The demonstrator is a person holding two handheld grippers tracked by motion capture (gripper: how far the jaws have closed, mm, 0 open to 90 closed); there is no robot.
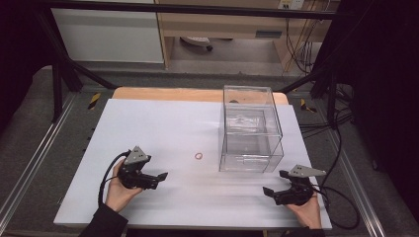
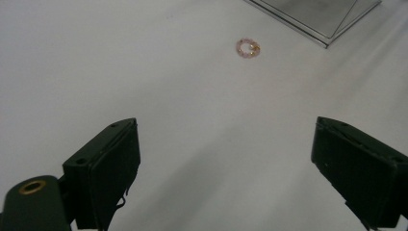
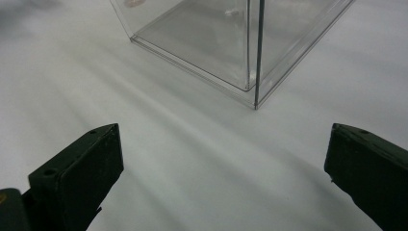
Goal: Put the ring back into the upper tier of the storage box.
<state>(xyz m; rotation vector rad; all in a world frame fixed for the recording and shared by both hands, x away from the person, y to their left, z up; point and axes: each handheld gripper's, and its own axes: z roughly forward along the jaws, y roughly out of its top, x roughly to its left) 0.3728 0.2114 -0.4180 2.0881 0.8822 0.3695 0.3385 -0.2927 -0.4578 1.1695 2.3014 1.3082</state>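
My left claw point(image 1: 157, 178) and my right claw point(image 1: 274, 187) both rest near the front edge of the counter point(image 1: 163, 118), jaws wide apart and holding nothing. The little pink bead ring point(image 1: 198, 155) lies flat mid-counter, just beside the clear plastic box point(image 1: 251, 129). It is thin, so my jaws might slip off or flick it away.

A white table point(image 1: 148, 123) stands on grey floor point(image 1: 29, 133) before wooden furniture point(image 1: 222, 24).
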